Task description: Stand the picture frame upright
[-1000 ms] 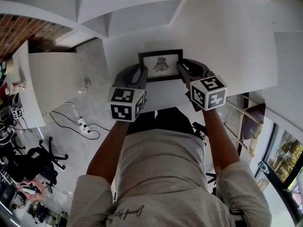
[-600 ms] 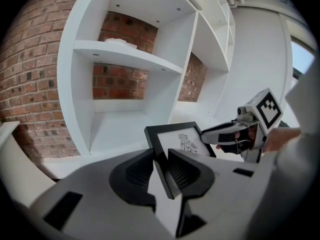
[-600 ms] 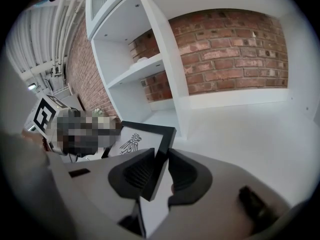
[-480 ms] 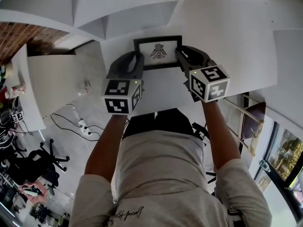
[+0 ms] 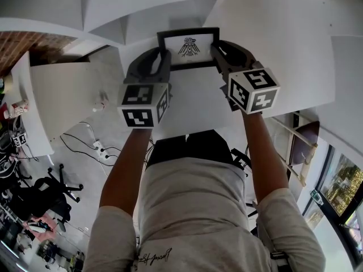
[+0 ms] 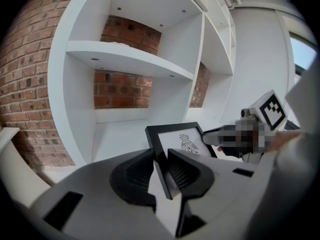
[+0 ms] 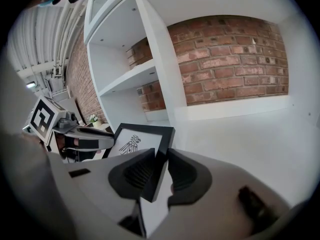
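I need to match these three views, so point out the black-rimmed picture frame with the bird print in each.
Head view: black picture frame with a bird print, top centre.
Left gripper view: the frame, just below centre.
Right gripper view: the frame, below centre, slightly left.
Shared landmark: white shelf unit behind it.

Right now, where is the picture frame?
Top centre of the head view, before the shelves: the left gripper is closing its jaws on the frame's left edge, the right gripper clamps its right edge.
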